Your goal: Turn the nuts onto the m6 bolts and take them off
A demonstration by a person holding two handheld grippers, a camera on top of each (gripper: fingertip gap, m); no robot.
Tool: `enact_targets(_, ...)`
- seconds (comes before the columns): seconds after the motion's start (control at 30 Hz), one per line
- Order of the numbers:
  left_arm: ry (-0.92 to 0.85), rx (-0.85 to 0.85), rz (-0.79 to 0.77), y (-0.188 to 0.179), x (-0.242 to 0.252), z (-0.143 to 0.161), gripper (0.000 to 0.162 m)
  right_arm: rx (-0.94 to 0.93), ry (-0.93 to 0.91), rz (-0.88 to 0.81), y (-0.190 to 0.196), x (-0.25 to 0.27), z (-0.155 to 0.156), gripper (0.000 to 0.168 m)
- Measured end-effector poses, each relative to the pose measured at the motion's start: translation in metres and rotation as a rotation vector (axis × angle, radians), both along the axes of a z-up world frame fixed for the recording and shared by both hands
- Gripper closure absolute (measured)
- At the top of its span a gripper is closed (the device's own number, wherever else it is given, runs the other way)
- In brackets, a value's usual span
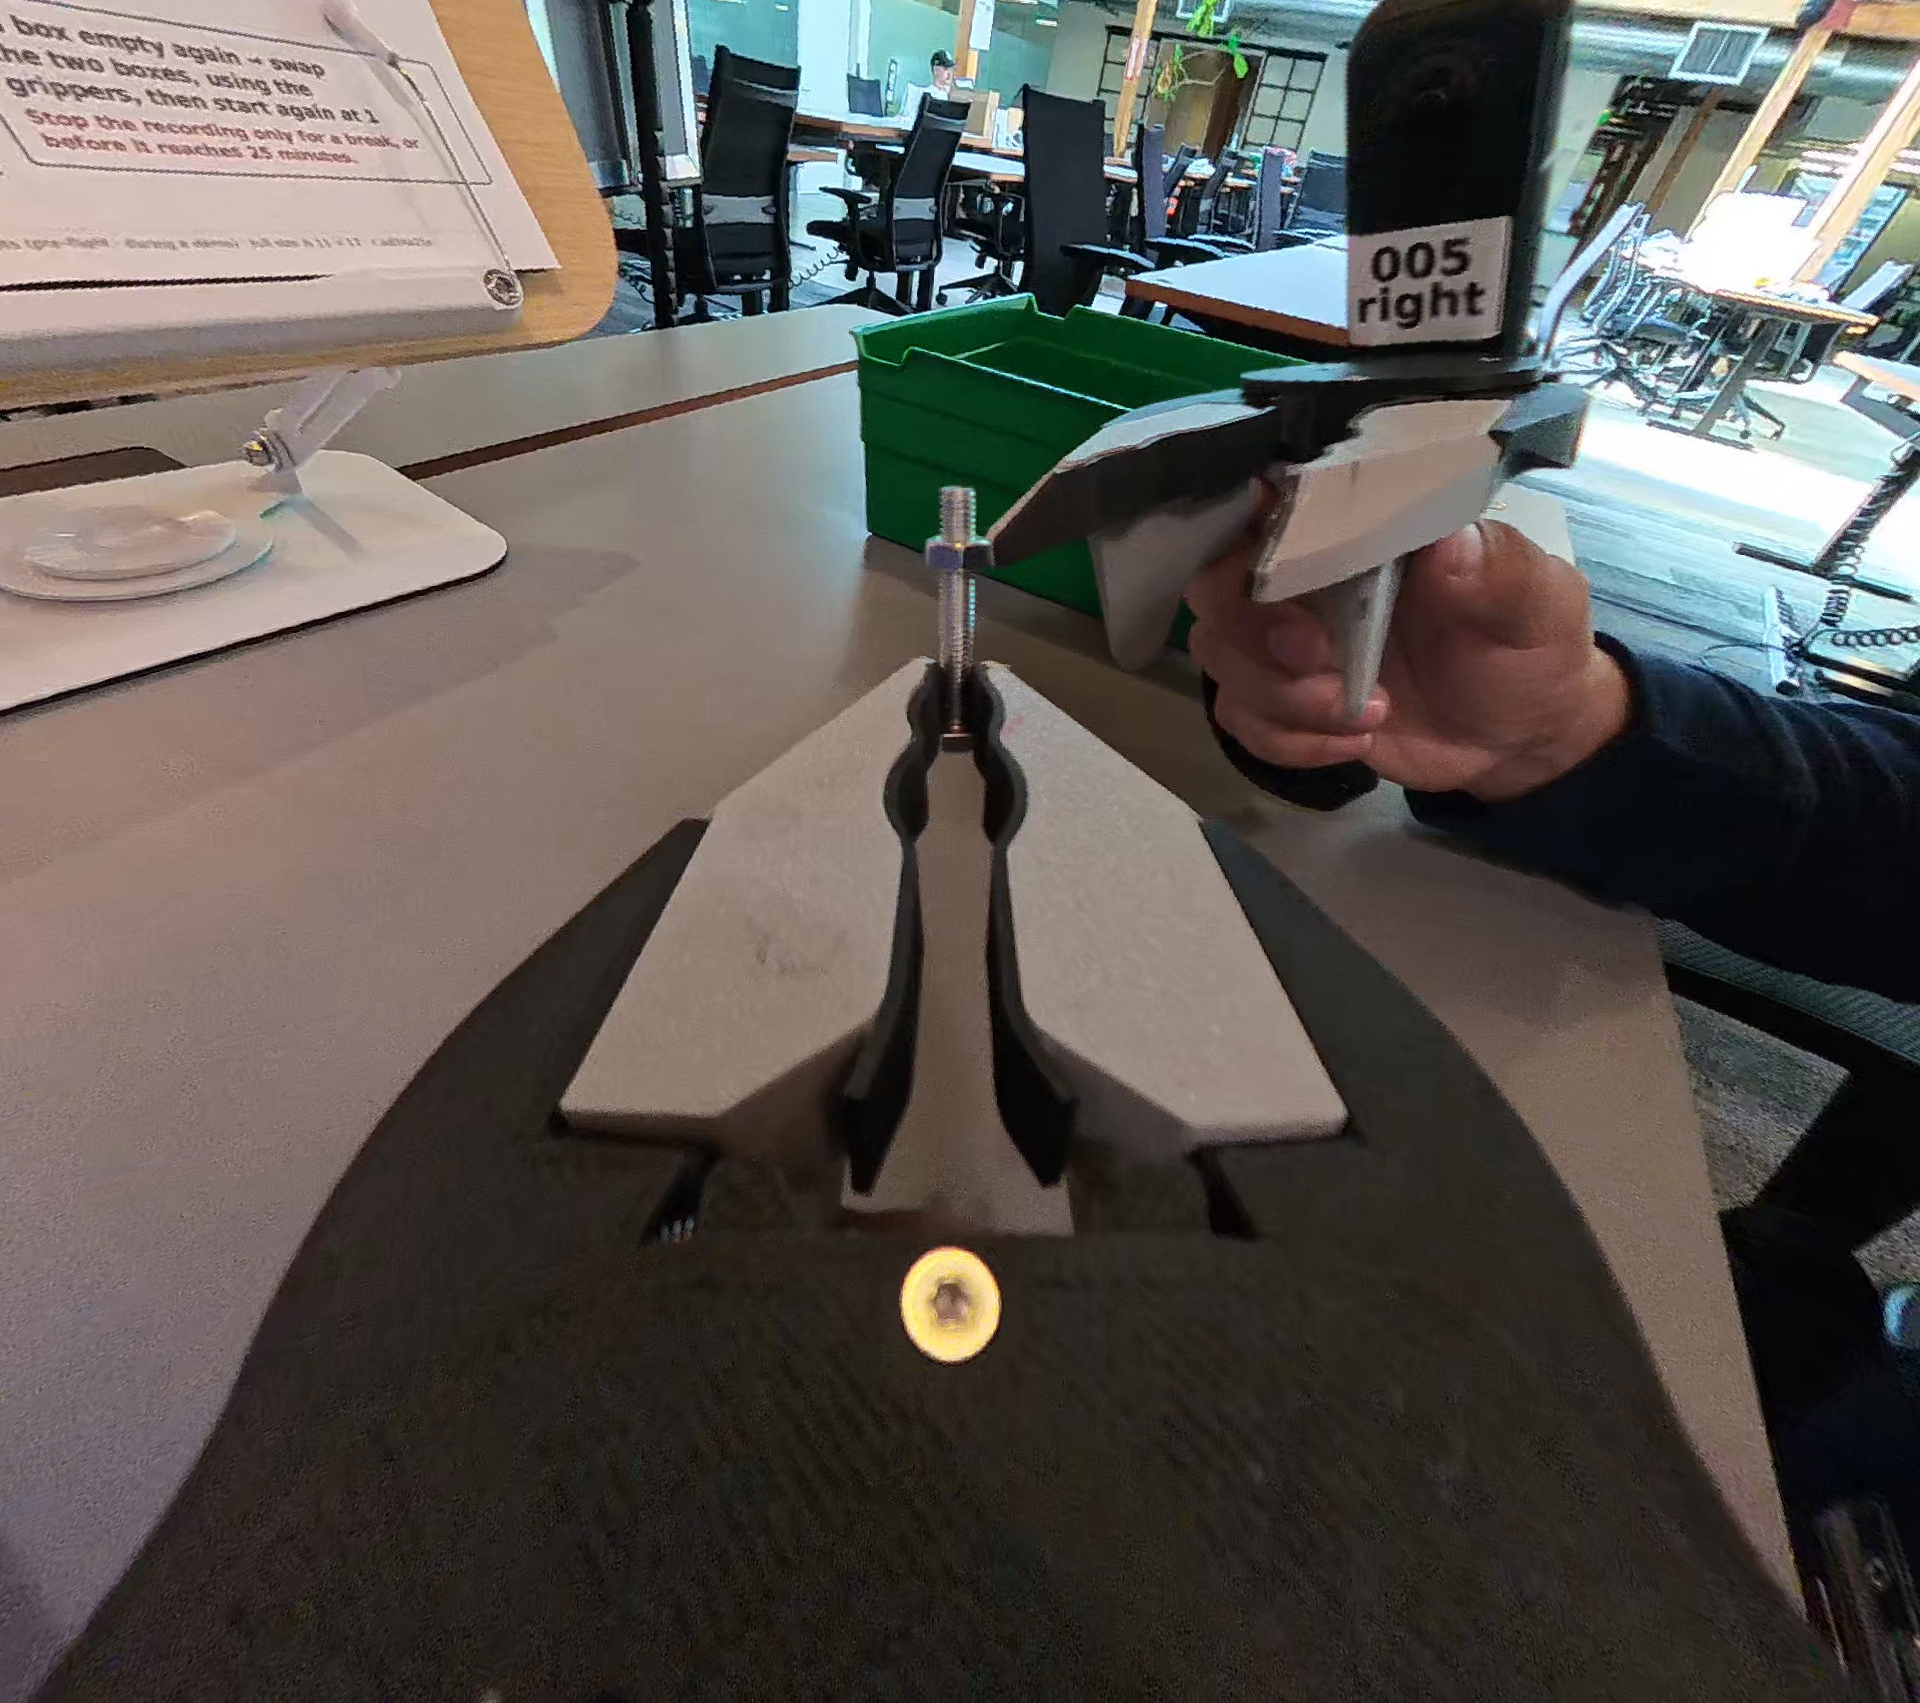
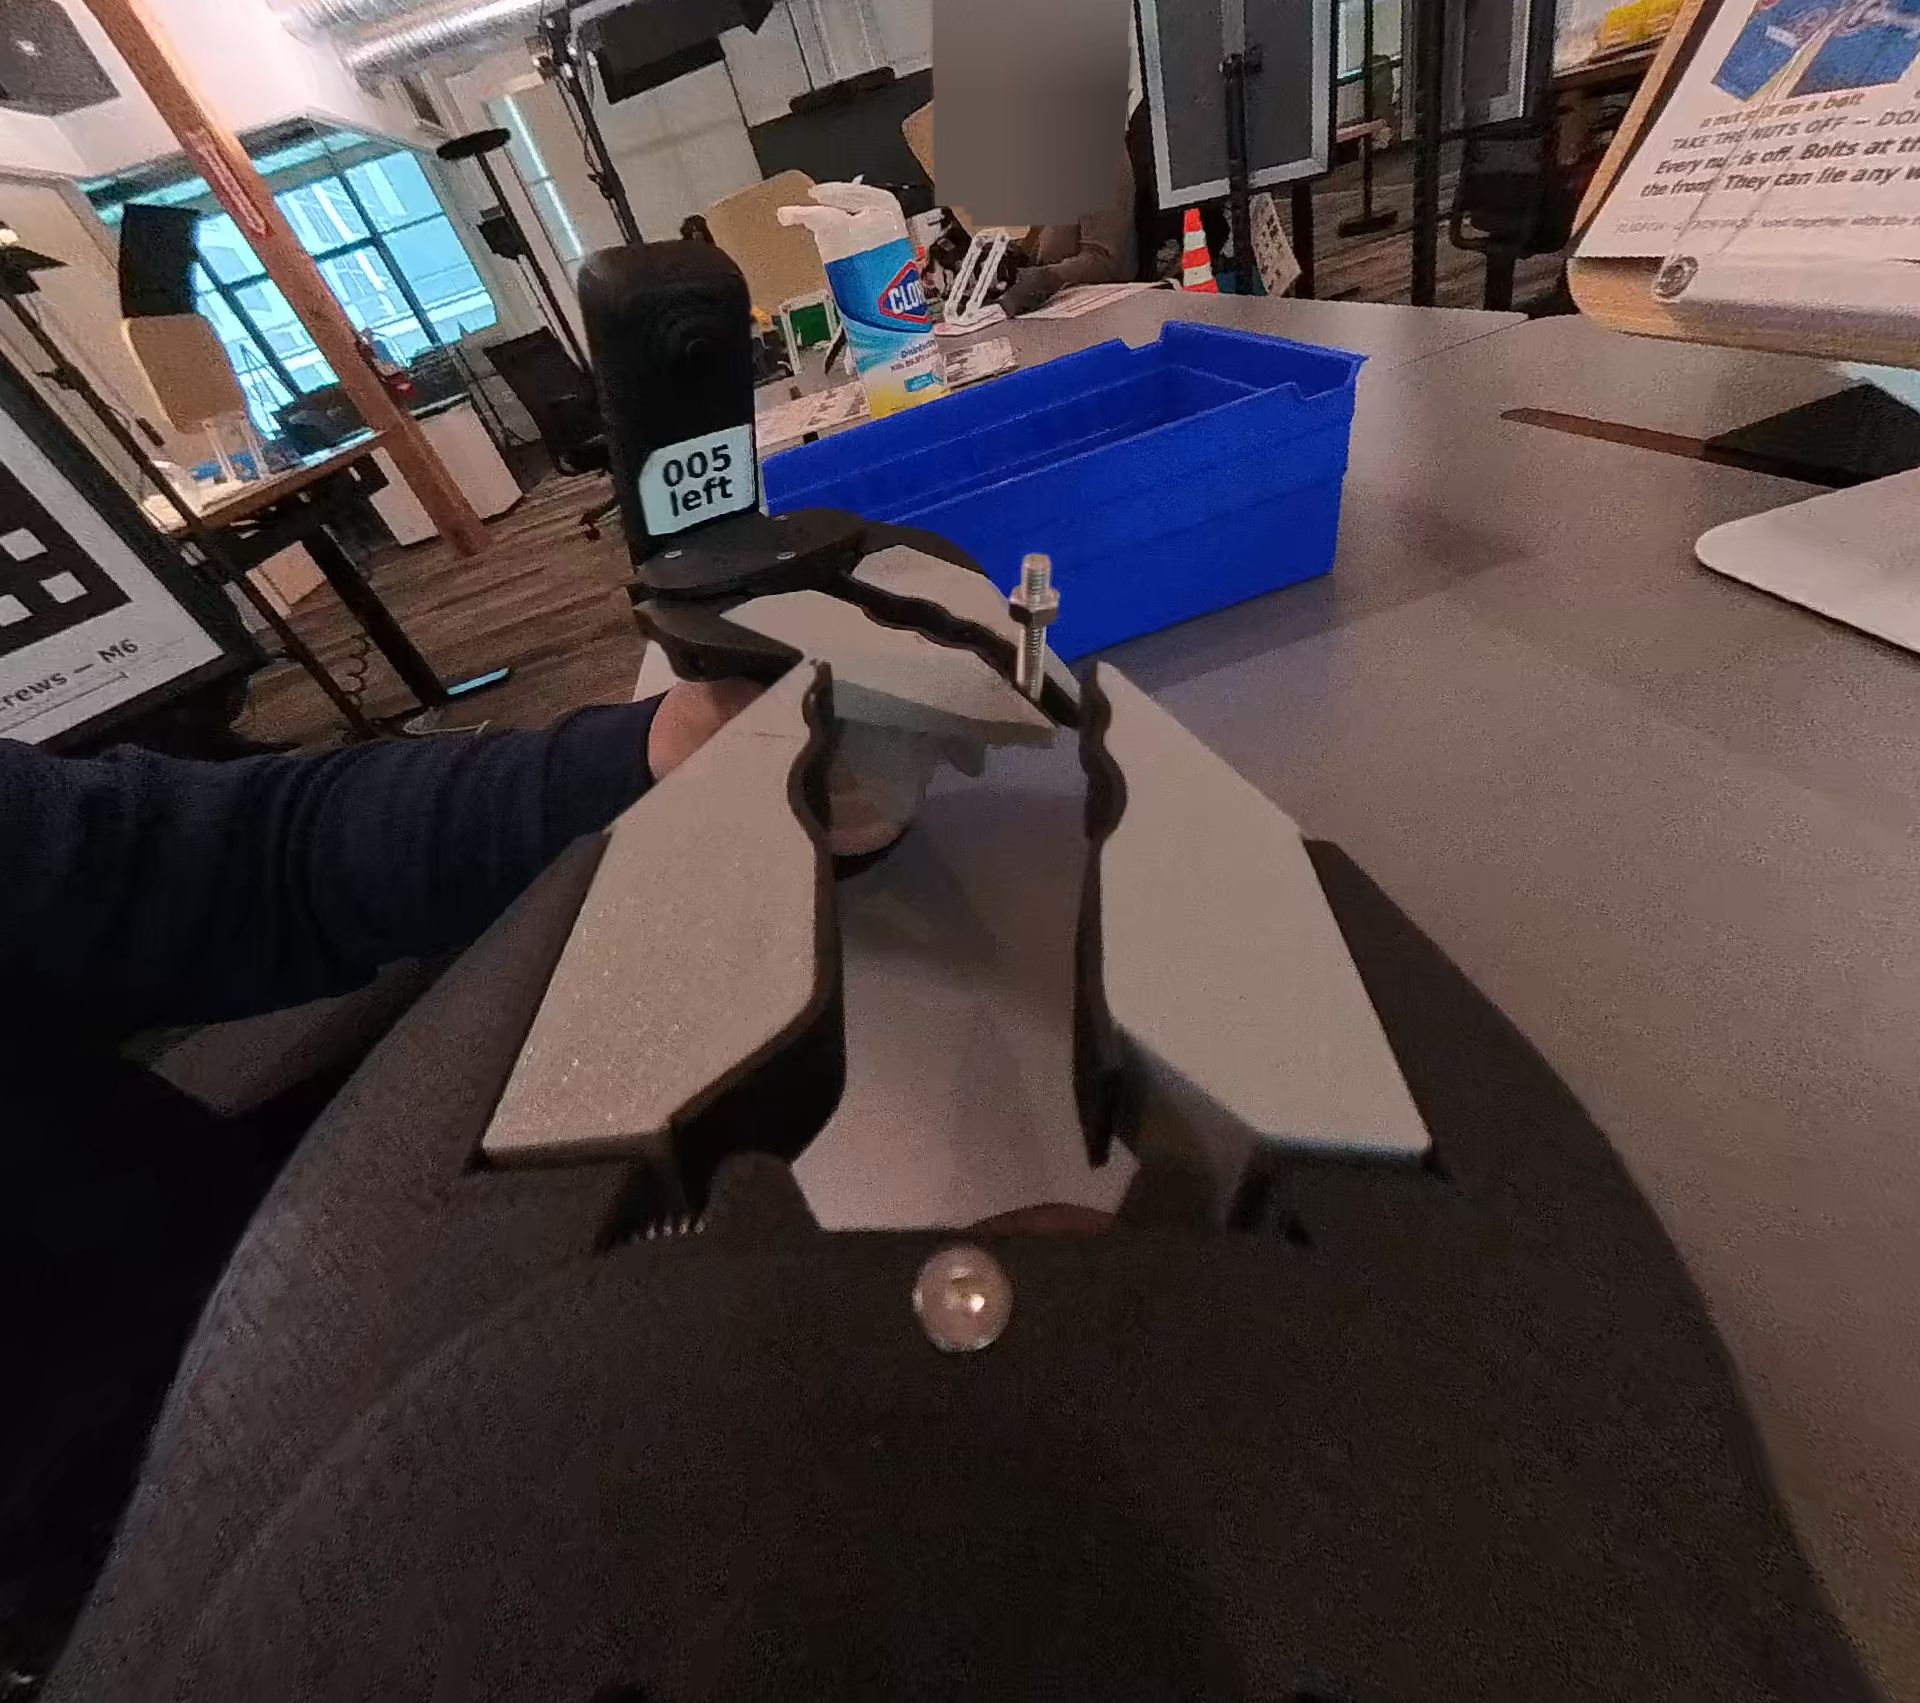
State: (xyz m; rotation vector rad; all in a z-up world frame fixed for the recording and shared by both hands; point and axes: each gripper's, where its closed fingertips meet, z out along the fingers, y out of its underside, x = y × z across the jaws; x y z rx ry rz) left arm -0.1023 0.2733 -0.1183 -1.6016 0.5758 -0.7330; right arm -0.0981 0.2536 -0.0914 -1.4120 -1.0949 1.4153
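an open office of desks and black chairs lies behind a grey tabletop (image 1: 623,718), which carries a green bin (image 1: 966,448) on one side and a blue bin (image 2: 1091,479) on the other. the left gripper (image 1: 954,697) is clamped on the lower end of an upright bolt (image 1: 956,604), head down between its tips. the right gripper (image 2: 951,697) is spread wide, one fingertip just beside the nut (image 1: 958,554), which sits high on the thread below the tip. to turn it well, the right gripper should likely close squarely on the nut's flats, level with it, while the left holds the bolt steady and vertical.
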Motion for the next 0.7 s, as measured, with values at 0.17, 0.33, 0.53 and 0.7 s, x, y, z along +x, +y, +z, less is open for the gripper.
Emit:
enact_targets(0.17, 0.050, 0.020, -0.126, -0.017, 0.027, -0.004, 0.160, 0.013, 0.024, 0.085, -0.016, -0.008, 0.003, 0.120)
enact_targets(0.33, 0.067, 0.029, -0.109, -0.016, 0.031, -0.005, 0.160, 0.016, 0.004, 0.044, -0.009, -0.008, 0.001, 0.112)
enact_targets(0.53, 0.025, 0.003, -0.001, -0.001, 0.008, -0.003, 0.160, -0.007, 0.031, 0.047, -0.007, -0.002, 0.003, 0.115)
enact_targets(0.7, 0.072, 0.018, -0.075, -0.011, 0.031, -0.008, 0.159, -0.013, 0.059, 0.138, -0.028, -0.021, 0.005, 0.094)
